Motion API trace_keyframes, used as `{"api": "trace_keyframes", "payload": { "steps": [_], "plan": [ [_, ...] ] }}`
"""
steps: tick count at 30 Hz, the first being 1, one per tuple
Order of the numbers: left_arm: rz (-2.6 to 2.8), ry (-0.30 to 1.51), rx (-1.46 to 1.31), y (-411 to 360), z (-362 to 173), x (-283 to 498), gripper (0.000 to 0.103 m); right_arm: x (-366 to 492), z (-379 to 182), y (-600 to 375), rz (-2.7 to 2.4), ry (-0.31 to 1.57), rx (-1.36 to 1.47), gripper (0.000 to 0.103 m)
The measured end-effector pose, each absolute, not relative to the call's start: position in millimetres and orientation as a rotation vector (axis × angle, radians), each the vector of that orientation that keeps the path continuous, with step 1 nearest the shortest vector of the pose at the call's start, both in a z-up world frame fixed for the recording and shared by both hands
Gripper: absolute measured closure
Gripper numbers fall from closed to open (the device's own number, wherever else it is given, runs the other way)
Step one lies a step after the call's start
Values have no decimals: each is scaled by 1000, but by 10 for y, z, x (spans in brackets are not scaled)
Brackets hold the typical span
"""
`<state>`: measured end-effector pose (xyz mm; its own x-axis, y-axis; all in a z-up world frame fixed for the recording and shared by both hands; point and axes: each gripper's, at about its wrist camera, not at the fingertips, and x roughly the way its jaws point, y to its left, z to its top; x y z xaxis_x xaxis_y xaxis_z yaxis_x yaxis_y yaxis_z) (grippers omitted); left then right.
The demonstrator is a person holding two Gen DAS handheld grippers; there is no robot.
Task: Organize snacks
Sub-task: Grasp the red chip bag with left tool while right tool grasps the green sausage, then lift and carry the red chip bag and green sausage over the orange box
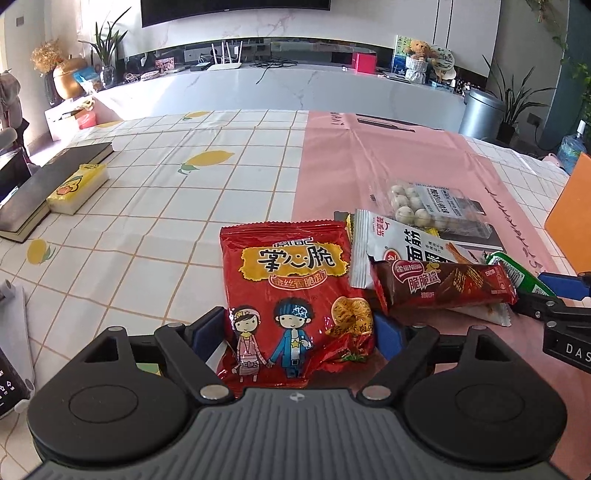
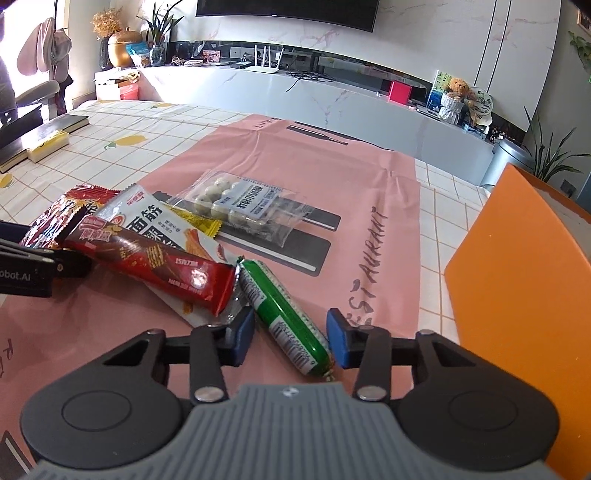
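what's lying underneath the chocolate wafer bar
The chocolate wafer bar rests on a white noodle snack packet, with a yellow packet edge showing beyond. What lies beneath those is covered.

Sunlit room, marble wall [image 1: 369, 22], dark screen [image 1: 236, 9], white counter [image 1: 295, 88]

the red noodle packet [image 1: 291, 306] hides its lower edge behind the left gripper [image 1: 299, 332]. the orange box [image 2: 524, 288] runs off the frame's right edge, contents unseen. the white packet [image 2: 155, 225] is half covered by the wafer bar [image 2: 155, 266].
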<state>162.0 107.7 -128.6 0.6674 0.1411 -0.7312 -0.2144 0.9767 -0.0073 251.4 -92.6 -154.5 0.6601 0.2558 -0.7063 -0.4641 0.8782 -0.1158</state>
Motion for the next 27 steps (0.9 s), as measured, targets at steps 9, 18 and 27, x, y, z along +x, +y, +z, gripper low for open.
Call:
{"api": "trace_keyframes", "payload": {
  "steps": [9, 18, 27],
  "plan": [
    [195, 811, -97, 1069, -1262, 1596, 16, 2534, -1520, -987, 418, 787, -240, 75],
    [204, 830, -97, 1091, -1189, 1517, 22, 2550, -1493, -1117, 395, 845, -117, 78],
    [214, 806, -77, 1069, -965, 1314, 22, 2414, -1453, -1253, 368, 876, -70, 80]
  ]
}}
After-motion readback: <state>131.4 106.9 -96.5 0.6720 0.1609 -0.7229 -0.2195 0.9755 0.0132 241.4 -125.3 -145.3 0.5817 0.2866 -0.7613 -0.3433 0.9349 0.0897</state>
